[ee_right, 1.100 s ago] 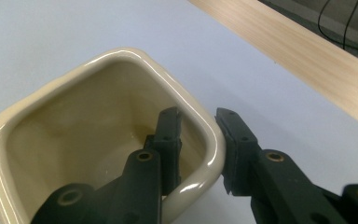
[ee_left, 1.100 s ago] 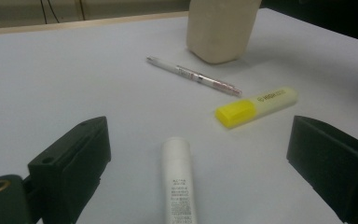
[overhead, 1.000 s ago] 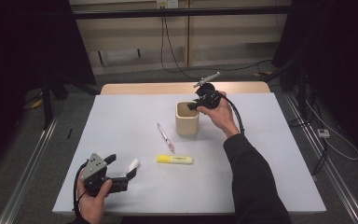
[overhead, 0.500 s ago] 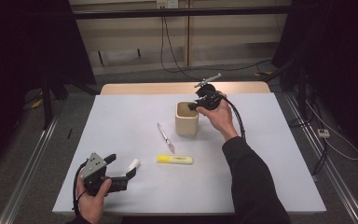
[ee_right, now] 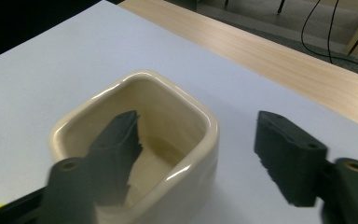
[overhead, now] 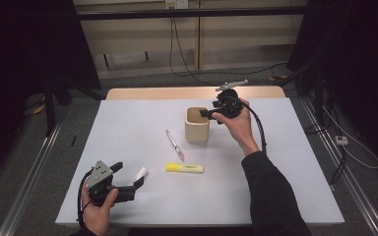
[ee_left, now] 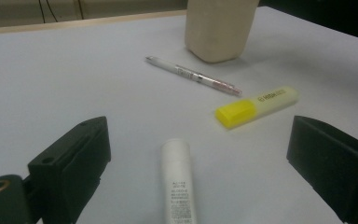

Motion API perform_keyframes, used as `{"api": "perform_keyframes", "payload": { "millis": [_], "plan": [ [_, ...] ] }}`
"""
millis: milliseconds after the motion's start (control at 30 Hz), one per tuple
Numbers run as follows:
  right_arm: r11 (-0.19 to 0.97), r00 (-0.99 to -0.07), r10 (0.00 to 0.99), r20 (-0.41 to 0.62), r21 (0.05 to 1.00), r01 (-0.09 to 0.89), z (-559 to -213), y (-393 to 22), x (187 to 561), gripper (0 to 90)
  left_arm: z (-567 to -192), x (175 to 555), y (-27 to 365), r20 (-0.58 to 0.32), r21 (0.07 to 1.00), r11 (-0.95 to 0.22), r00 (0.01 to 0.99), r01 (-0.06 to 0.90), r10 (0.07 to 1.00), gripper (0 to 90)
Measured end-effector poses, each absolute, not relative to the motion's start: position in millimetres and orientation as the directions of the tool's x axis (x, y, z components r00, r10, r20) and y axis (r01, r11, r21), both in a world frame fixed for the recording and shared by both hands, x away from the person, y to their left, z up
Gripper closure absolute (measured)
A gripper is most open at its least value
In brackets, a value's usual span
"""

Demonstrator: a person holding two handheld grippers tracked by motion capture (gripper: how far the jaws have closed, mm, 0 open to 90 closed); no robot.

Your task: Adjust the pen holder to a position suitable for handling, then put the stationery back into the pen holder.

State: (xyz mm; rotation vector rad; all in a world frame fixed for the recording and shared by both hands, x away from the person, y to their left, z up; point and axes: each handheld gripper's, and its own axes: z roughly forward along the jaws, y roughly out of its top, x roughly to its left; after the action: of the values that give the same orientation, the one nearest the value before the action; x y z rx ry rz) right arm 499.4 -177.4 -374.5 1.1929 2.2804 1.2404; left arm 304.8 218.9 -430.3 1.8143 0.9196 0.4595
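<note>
Fingers of our right gripper (ee_right: 196, 158) have just been opening and now stand wide astride the near wall of the cream cup (overhead: 197, 125), gripping nothing; our left gripper (ee_left: 200, 172) is likewise spread, holding nothing, with the white tube (ee_left: 177, 182) flat on the table (overhead: 285, 162) between its fingers. We judge that withdrawing carelessly could catch the rim and tip the cup.

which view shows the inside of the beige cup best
The right gripper view: it looks down into the beige cup, showing rim and floor. The high view shows it small, its inside in shadow. The left gripper view shows its outer wall, top cropped.
</note>
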Motion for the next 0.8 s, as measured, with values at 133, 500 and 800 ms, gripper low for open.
{"api": "perform_keyframes", "payload": {
  "millis": [133,500,800],
  "plan": [
    [0.261,-0.608,0.78,0.149,0.806,0.532,-369.6,-188.2,488.9,16.8,-430.6,304.9,219.2,-0.101,0.901,-0.2,0.636,0.384,0.765,6.0],
    [0.225,-0.575,0.803,0.159,0.812,0.538,-378.4,-209.7,460.2,13.3,-430.4,304.4,219.7,-0.095,0.902,-0.202,0.631,0.382,0.77,5.6],
    [0.242,-0.568,0.813,0.124,0.816,0.525,-382.0,-217.0,442.7,9.7,-431.6,305.0,220.2,-0.104,0.902,-0.193,0.626,0.387,0.773,5.6]
  ]
}}
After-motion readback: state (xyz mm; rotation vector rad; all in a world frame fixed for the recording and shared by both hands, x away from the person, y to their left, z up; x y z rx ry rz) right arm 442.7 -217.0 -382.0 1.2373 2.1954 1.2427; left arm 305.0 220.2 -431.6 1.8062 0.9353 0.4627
